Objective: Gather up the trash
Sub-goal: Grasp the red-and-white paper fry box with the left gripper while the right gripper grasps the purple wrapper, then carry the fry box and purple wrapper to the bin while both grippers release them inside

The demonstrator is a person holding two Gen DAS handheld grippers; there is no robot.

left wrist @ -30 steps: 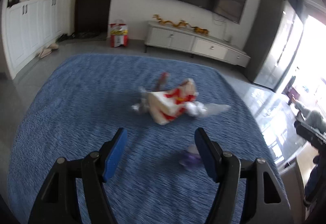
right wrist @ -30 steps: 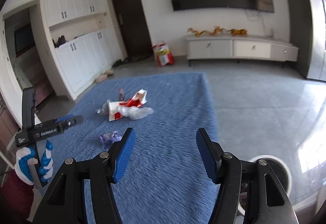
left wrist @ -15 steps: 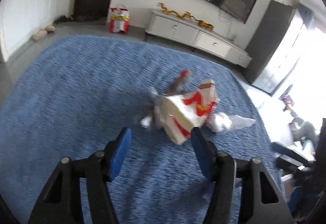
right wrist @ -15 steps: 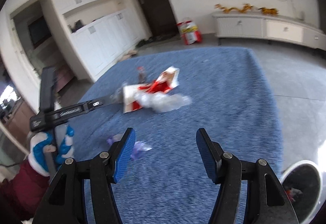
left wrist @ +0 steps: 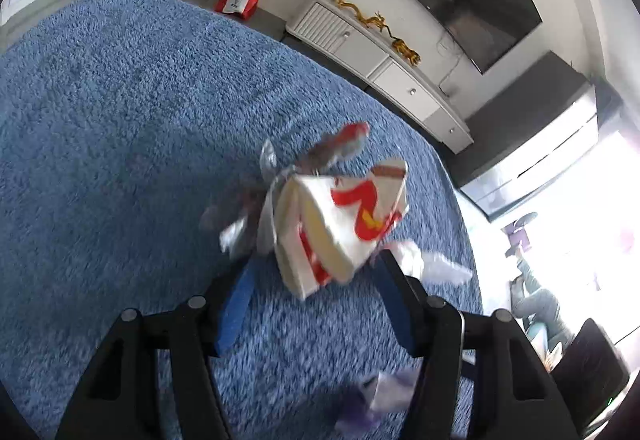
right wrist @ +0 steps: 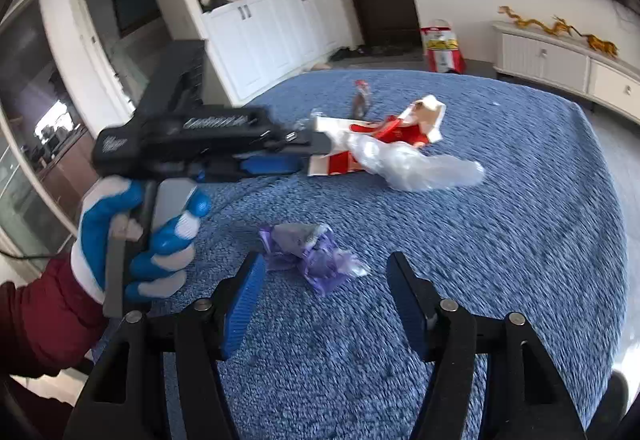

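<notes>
Blue shag carpet (right wrist: pixel 500 240) covers most of the floor, with a white low cabinet (right wrist: pixel 560 59) along the far wall and a red and yellow paper bag (right wrist: pixel 442 47) standing on the bare floor beyond the carpet's edge. Near the carpet's middle lies the trash: a crumpled white and red paper bag (left wrist: pixel 344 224), a clear plastic bag (right wrist: pixel 416 163) touching it on the near side, and a small bottle with a red cap (right wrist: pixel 361 97) just behind. A crinkled purple wrapper (right wrist: pixel 312 256) lies apart from that heap, closer to the person. The left gripper (left wrist: pixel 316 276), held in a blue and white gloved hand (right wrist: pixel 136 240) with a dark red sleeve, reaches to the paper bag; its jaws stand apart on either side of the bag's near end, and I cannot tell whether the pads touch it. The right gripper (right wrist: pixel 326 276) hovers over the purple wrapper, its jaws having just been widening; the wrapper shows between the blue pads (right wrist: pixel 244 304), not pressed by them.
</notes>
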